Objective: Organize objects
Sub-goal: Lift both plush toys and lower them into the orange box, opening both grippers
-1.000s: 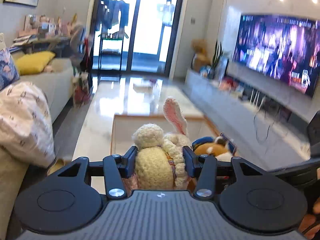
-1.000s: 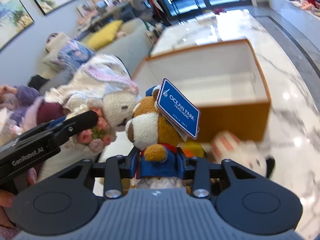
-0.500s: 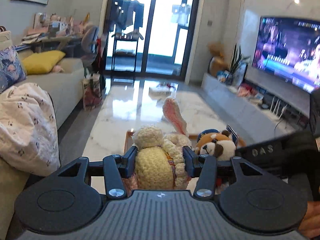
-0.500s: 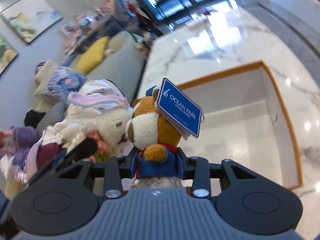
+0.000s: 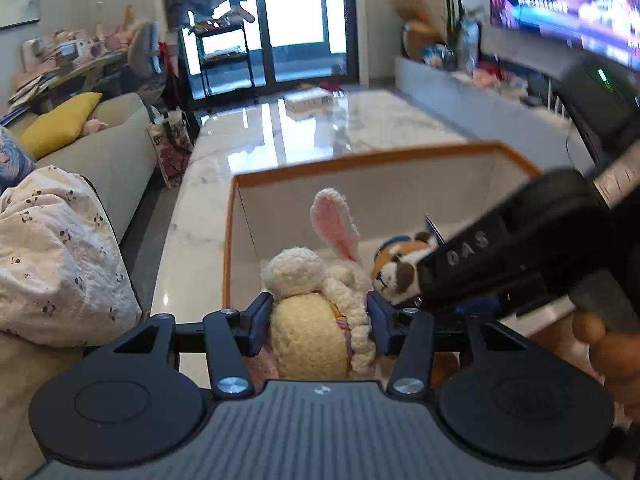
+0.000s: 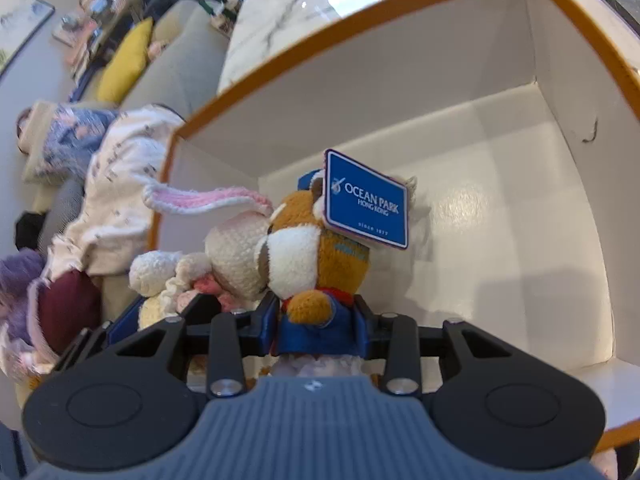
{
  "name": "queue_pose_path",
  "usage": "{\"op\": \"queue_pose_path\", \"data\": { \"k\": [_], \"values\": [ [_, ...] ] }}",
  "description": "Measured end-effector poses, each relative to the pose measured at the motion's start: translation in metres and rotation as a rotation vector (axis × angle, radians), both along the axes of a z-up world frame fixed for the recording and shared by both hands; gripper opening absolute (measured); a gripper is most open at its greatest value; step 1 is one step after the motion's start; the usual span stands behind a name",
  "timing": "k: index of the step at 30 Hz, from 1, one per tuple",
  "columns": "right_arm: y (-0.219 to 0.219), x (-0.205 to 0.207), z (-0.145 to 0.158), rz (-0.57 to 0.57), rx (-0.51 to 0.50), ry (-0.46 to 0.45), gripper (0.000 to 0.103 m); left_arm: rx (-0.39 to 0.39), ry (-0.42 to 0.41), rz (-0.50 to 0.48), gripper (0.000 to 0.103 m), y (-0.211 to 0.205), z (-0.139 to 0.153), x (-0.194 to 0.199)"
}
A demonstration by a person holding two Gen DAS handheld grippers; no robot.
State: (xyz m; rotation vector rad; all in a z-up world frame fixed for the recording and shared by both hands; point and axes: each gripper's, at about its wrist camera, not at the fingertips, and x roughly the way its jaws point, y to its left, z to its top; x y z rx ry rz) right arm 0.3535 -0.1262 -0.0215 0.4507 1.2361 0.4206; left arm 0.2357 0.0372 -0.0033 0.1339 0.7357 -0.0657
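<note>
My left gripper [image 5: 320, 320] is shut on a cream knitted rabbit toy [image 5: 308, 320] with a pink-lined ear, held over the near edge of an open box [image 5: 360, 160] with an orange rim and white inside. My right gripper [image 6: 316, 322] is shut on an orange and white plush animal [image 6: 312, 256] in a blue jacket with a blue "Ocean Park" tag [image 6: 366, 200], held over the same box [image 6: 520, 160]. The two toys touch side by side; the rabbit [image 6: 236, 252] shows left of the plush in the right wrist view. The right gripper body [image 5: 500, 256] crosses the left view.
The box stands on a long white marble table [image 5: 320, 128]. A grey sofa [image 5: 116, 156] with a yellow cushion and a patterned blanket [image 5: 52, 256] runs along the left. A TV [image 5: 568, 4] and low cabinet line the right wall. A small white box [image 5: 308, 100] lies far down the table.
Both grippers have moved forward and down with their toys, from in front of the box to over its open inside. The toys have come closer together.
</note>
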Motion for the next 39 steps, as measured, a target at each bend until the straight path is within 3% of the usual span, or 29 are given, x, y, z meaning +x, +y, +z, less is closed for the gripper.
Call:
{"op": "queue_pose_path", "data": {
  "k": [2,8,12,18,21,22,23,28,35,39],
  "values": [
    [0.007,0.003,-0.003,0.017,-0.027,0.001,0.040,-0.008,0.026,-0.008,0.059,0.000,-0.004,-0.001],
    [0.022,0.001,-0.006,0.051,-0.083,-0.011,0.041,-0.008,0.006,-0.016,0.058,0.005,0.001,-0.010],
    [0.024,-0.001,-0.001,0.052,-0.168,-0.056,0.041,-0.027,-0.055,-0.008,0.059,0.017,0.019,-0.026],
    [0.021,0.000,0.001,0.052,-0.179,-0.048,0.044,-0.139,-0.114,0.045,0.063,0.042,0.039,-0.043],
    [0.023,0.000,-0.001,0.056,-0.185,-0.043,0.043,-0.194,-0.070,0.093,0.063,0.056,0.034,-0.037],
    [0.024,0.000,-0.002,0.056,-0.187,-0.043,0.037,-0.206,-0.053,0.113,0.063,0.059,0.031,-0.034],
    [0.024,0.000,-0.004,0.056,-0.176,-0.043,0.036,-0.222,-0.041,0.121,0.063,0.063,0.027,-0.033],
    [0.032,-0.004,-0.006,0.104,-0.187,-0.054,0.035,-0.341,0.034,0.106,0.041,0.075,0.011,-0.026],
    [0.030,-0.014,-0.009,0.105,-0.174,-0.056,0.035,-0.283,0.024,0.102,0.041,0.065,0.009,-0.026],
    [0.032,-0.023,-0.010,0.108,-0.181,-0.049,0.035,-0.273,0.034,0.097,0.033,0.067,0.011,-0.034]
  ]
}}
